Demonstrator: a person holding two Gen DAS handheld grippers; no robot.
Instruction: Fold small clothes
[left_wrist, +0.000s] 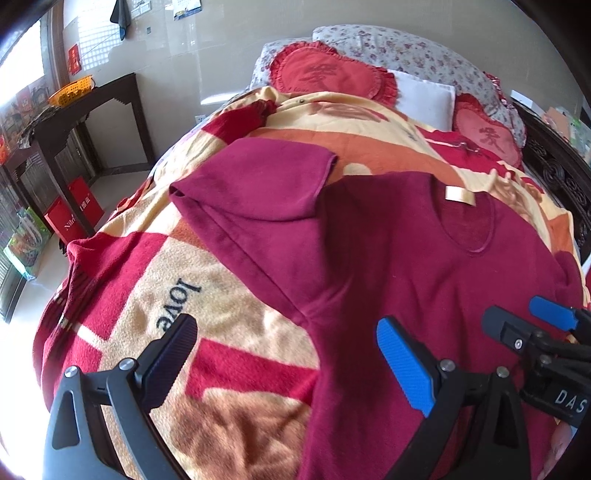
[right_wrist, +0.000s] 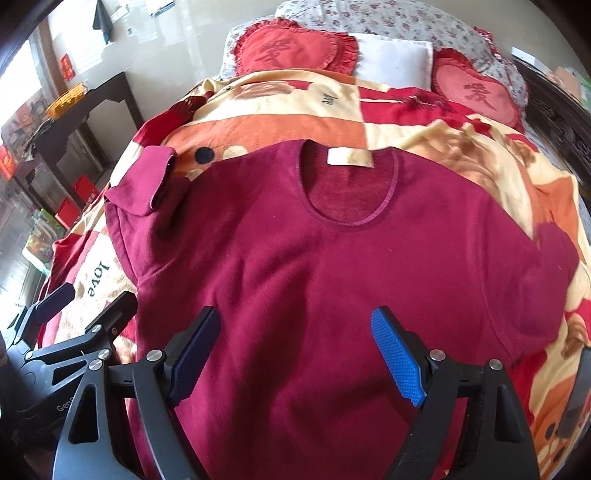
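Observation:
A dark red long-sleeved top (right_wrist: 332, 258) lies flat on the bed, neck hole and cream label (right_wrist: 349, 158) towards the pillows. Its left sleeve (left_wrist: 258, 184) is folded over near the shoulder; it also shows in the right wrist view (right_wrist: 144, 184). My left gripper (left_wrist: 288, 354) is open and empty above the top's left edge, over the blanket. My right gripper (right_wrist: 295, 350) is open and empty above the lower middle of the top. The right gripper also shows in the left wrist view (left_wrist: 546, 321), and the left gripper in the right wrist view (right_wrist: 92, 299).
A red, cream and orange blanket (left_wrist: 166, 288) covers the bed. Two red heart cushions (right_wrist: 295, 46) and a floral pillow (right_wrist: 388, 22) lie at the head. A dark wooden side table (left_wrist: 92, 110) with a yellow basket stands left. A carved bed frame (left_wrist: 561, 173) runs along the right.

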